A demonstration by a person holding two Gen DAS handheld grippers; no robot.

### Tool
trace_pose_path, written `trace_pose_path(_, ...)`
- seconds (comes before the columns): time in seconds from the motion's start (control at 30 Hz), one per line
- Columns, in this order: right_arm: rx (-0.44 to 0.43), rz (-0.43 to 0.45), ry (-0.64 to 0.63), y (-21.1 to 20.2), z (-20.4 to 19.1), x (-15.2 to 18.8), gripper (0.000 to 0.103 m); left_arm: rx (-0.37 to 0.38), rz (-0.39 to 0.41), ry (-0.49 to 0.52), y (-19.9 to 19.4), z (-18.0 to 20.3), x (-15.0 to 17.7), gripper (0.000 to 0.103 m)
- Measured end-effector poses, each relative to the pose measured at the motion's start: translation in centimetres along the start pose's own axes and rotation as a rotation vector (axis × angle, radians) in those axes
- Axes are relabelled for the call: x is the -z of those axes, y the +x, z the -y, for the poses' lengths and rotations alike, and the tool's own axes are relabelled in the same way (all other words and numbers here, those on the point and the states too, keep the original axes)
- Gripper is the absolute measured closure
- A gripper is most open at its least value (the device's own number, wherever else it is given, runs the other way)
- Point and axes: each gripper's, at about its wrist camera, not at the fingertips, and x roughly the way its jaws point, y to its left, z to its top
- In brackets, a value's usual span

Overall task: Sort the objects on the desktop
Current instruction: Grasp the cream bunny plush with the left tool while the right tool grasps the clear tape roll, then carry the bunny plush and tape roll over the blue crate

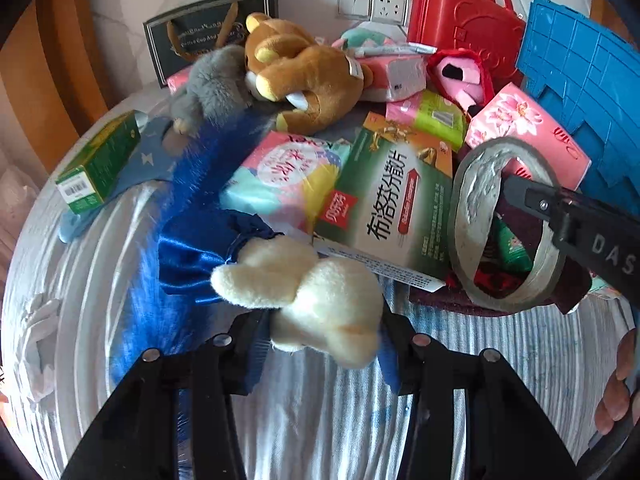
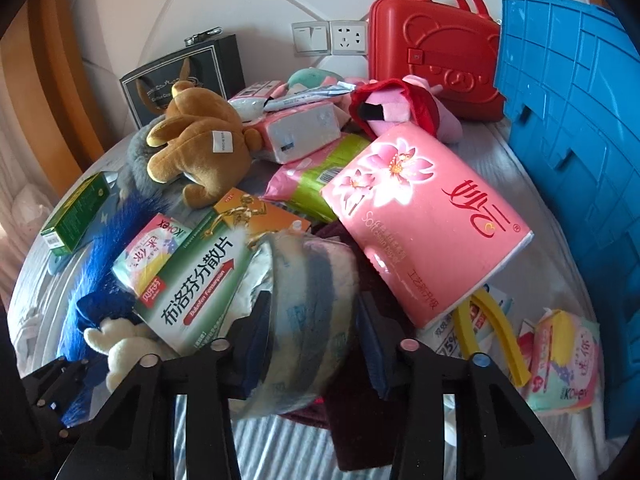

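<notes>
A cream plush toy (image 1: 320, 300) with a blue satin bow lies at the near edge of the pile, and my left gripper (image 1: 324, 340) is shut on it, both pads pressing its sides. The same cream plush toy (image 2: 120, 352) shows at the lower left of the right wrist view. My right gripper (image 2: 316, 344) is shut on a grey roll of tape (image 2: 308, 304), seen edge-on between its pads. In the left wrist view the roll of tape (image 1: 468, 200) stands upright, with one right finger (image 1: 536, 200) across its hole.
The pile on the striped cloth (image 1: 320, 420) holds a green medicine box (image 1: 392, 208), a pink tissue pack (image 2: 424, 232), a brown plush bear (image 1: 304, 72), a small green box (image 1: 96, 164) and blue fur (image 1: 160, 280). A red case (image 2: 436, 64) and a blue crate (image 2: 572, 152) stand behind and to the right.
</notes>
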Motion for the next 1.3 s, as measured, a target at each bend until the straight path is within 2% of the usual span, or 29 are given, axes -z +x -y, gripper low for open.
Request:
trace_pose_path(0.3, 0.014, 0.080, -0.063, -5.2, -1.1, 0.3, 0.071, -0.011, 0.157, 0.007, -7.6, -0.5, -1.4, 0.058)
trace_pose_path(0.6, 0.057, 0.255, -0.104, -14.3, -1.6, -0.9, 0.071, 0.047, 0.296, 0.057, -14.5, 1.2, -2.6, 0.058)
trace_pose_path(0.8, 0.125, 0.385, -0.099, -20.7, -1.4, -1.4, 0.071, 0.100, 0.402, 0.108, -18.6, 3.2, -3.7, 0.058)
trace_pose_path(0.97, 0.193, 0.471, -0.096, -25.7, 0.2, -1.3, 0.072, 0.149, 0.460, 0.148, -21.0, 6.1, -4.2, 0.058)
trace_pose_path(1.03, 0.218, 0.503, -0.093, -27.5, 1.2, -1.5, 0.076, 0.167, 0.476, 0.171, -21.9, 7.7, -4.4, 0.058)
trace_pose_path(1.1, 0.225, 0.536, -0.074, -29.4, 2.8, -1.6, 0.088, 0.176, 0.497, 0.197, -22.8, 9.7, -4.6, 0.058)
trace_pose_path(1.2, 0.238, 0.572, -0.045, -31.3, 5.7, -2.1, 0.093, 0.188, 0.520, 0.217, -23.8, 13.3, -5.5, 0.058)
trace_pose_path(1.3, 0.243, 0.606, -0.016, -33.2, 9.5, -2.8, 0.093, 0.208, 0.564, 0.221, -25.1, 17.4, -6.1, 0.058)
